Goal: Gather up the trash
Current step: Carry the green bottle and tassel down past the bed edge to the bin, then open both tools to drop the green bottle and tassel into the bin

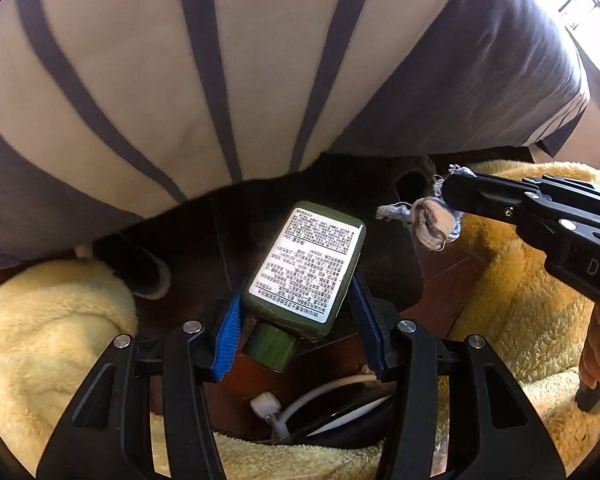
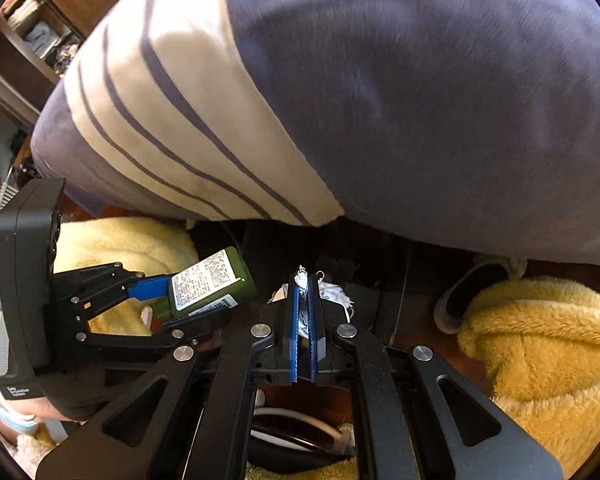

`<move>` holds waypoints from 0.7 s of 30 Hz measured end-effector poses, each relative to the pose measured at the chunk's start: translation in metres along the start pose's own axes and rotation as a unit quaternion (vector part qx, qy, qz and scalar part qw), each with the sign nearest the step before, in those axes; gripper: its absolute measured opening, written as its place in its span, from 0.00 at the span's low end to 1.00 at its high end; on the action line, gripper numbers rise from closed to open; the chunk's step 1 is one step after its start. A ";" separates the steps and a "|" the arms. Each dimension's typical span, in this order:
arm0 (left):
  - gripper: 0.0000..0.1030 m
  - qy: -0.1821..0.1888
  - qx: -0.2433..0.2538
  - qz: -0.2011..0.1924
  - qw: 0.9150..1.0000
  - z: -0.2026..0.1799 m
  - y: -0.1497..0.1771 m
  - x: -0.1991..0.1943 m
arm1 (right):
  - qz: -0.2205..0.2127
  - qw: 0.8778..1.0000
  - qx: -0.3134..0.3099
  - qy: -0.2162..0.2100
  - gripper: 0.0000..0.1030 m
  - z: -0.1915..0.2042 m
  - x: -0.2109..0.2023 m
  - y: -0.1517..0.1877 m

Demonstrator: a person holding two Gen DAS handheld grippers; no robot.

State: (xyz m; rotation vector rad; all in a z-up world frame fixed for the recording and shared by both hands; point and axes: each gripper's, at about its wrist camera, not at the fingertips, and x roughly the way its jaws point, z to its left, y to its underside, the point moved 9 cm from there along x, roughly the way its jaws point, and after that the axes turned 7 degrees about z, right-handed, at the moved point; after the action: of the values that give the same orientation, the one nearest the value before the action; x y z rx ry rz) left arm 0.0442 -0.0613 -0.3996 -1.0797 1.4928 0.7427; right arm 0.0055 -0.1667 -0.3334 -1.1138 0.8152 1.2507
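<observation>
My left gripper point(image 1: 296, 316) is shut on a green bottle point(image 1: 308, 268) with a white printed label, cap end toward the camera. It also shows in the right wrist view point(image 2: 208, 284), held by the left gripper point(image 2: 160, 296). My right gripper point(image 2: 305, 300) is shut on a small grey-white scrap of frayed cloth point(image 2: 332, 290). In the left wrist view the scrap point(image 1: 432, 224) hangs from the right gripper point(image 1: 448, 196) just right of the bottle.
A striped grey and cream duvet point(image 1: 180, 80) hangs over a bed edge above. Yellow fluffy fabric point(image 1: 40, 340) lies on both sides over a dark wooden floor point(image 1: 448, 280). A slipper point(image 2: 460, 300) sits at right. A white cable and plug point(image 1: 268, 408) lie below.
</observation>
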 end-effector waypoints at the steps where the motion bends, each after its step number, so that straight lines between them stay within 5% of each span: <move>1: 0.47 0.004 -0.001 0.005 1.000 0.000 0.001 0.003 | 0.004 1.000 0.001 0.000 0.05 -0.002 0.002 -0.001; 8: 0.48 0.011 -0.011 0.020 1.000 -0.003 0.000 0.014 | 0.024 1.000 0.002 0.009 0.08 -0.002 0.014 -0.007; 12: 0.62 0.002 -0.013 0.015 1.000 0.000 -0.003 0.010 | 0.025 1.000 0.007 0.014 0.09 -0.004 0.014 -0.011; 16: 0.66 -0.010 -0.011 0.006 1.000 0.003 -0.006 0.002 | 0.015 1.000 0.017 0.017 0.56 -0.009 0.007 -0.014; 18: 0.71 -0.018 -0.009 -0.002 1.000 0.003 -0.007 -0.006 | 0.004 1.000 0.022 0.018 0.58 -0.013 -0.001 -0.015; 21: 0.80 -0.031 -0.004 -0.020 0.999 0.004 -0.008 -0.023 | -0.022 0.999 0.026 0.029 0.82 -0.017 -0.021 -0.019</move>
State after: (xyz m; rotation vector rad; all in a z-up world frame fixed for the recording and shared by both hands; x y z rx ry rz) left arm 0.0531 -0.0558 -0.3772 -1.0790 1.4128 0.7484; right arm 0.0226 -0.1889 -0.3148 -1.1247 0.8587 1.1581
